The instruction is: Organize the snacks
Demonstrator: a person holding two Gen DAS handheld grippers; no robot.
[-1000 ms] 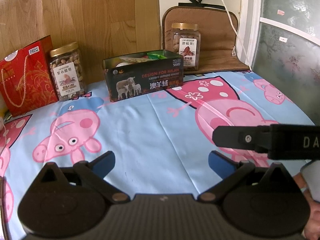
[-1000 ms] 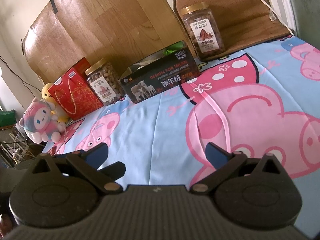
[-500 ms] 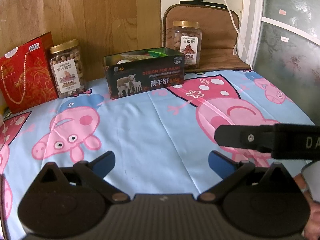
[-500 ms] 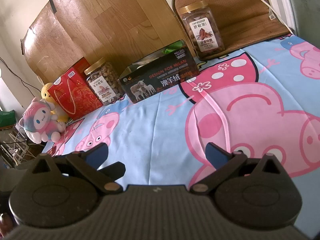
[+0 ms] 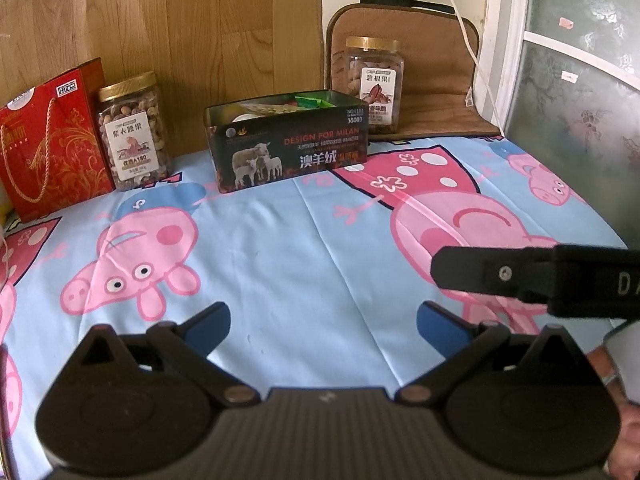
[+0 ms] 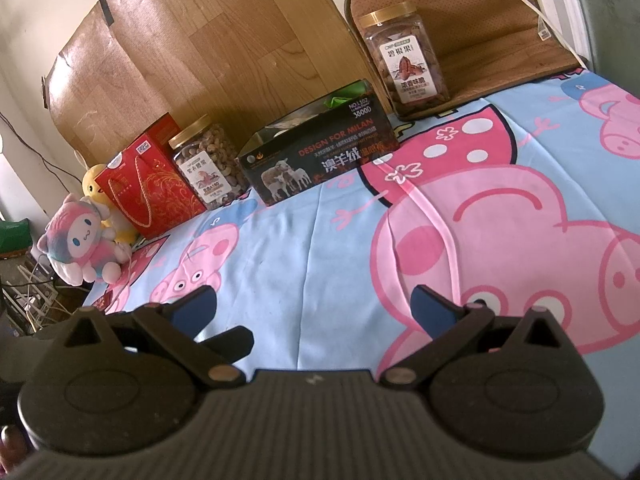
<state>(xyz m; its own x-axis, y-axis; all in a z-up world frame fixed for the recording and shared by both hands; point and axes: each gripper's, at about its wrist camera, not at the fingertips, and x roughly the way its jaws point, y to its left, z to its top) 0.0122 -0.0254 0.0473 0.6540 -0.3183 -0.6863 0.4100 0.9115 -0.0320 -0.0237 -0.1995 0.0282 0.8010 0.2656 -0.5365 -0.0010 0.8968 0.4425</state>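
Left claw (image 5: 322, 320) wide, empty, over tabletop (image 5: 312, 256). Right claw (image 6: 314, 304) wide, empty. Tin (image 5: 288, 148) at 12 o'clock, jars flanking.

Two matte black handheld grippers are showing near-identical hardware. The left gripper (image 5: 323, 325) is carrying blue fingertips (image 5: 210, 322) on angled black link bars, brass-coloured pivot pins and two round disc housings flanking a ribbed grey centre plate. The right gripper (image 6: 314, 305) is displaying the same blue tips, pins, discs and ribbing. In the left wrist view, one black finger bar of the right gripper is showing a small silver screw and white lettering starting "DA". A light grey sleeve cuff (image 5: 626, 354) is edging the frame.
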